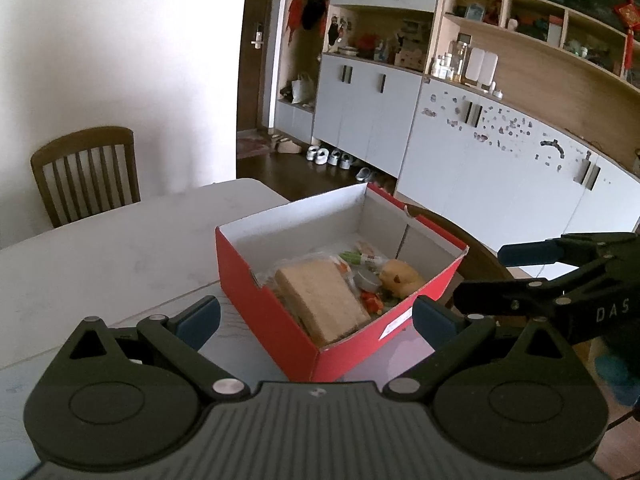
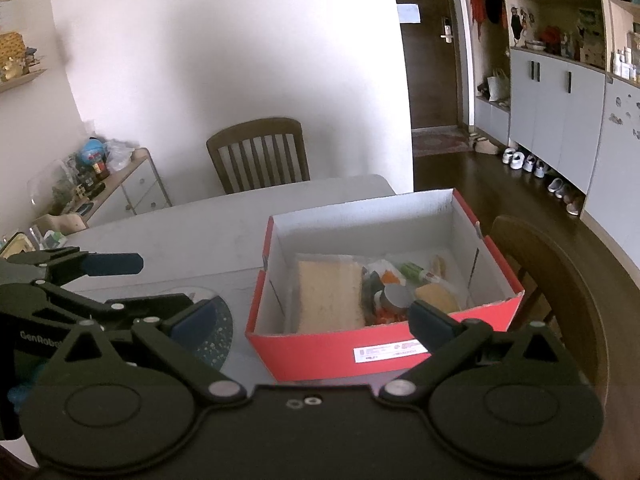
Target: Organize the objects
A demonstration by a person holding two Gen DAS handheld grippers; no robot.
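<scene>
Left gripper (image 1: 316,320): jaws spread wide and holding nothing, blue pads either side of the near corner of the box.
Right gripper (image 2: 314,320): jaws wide apart too, nothing between the pads, lined up on the box's long labelled side.
Each sees the other: the right gripper (image 1: 560,280) pokes in at the right edge of the left wrist view, and the left gripper (image 2: 80,280) shows at the left edge of the right wrist view, both parted.
Glass plate (image 2: 216,332): a clear round plate on the worktop, just behind the right gripper's left pad.
Red shoebox (image 2: 340,350): lid off, white inside, standing on the worktop straight ahead of both sets of jaws, with a white label on its near side.
Tan sponge block (image 2: 328,296): in a clear wrapper, lying in the left half of the box as the right wrist sees it, the biggest thing in there.
Grey round lid (image 2: 396,294): right of the sponge, in the middle of the clutter.
Yellow soft toy (image 1: 400,276): against the box's right wall, beyond the left gripper's right pad.
Small bits: green (image 2: 412,269) and orange (image 2: 390,278) pieces toward the far side of the box; too small to name.
Worktop (image 1: 100,256): pale, stretching away beyond the left pad.
Wooden chair (image 2: 260,154): slatted back, at the far edge of the worktop against the white wall.
Cabinets (image 1: 360,108): grey doors well beyond the box, with shoes (image 1: 332,157) lined up on the dark floor beneath.
</scene>
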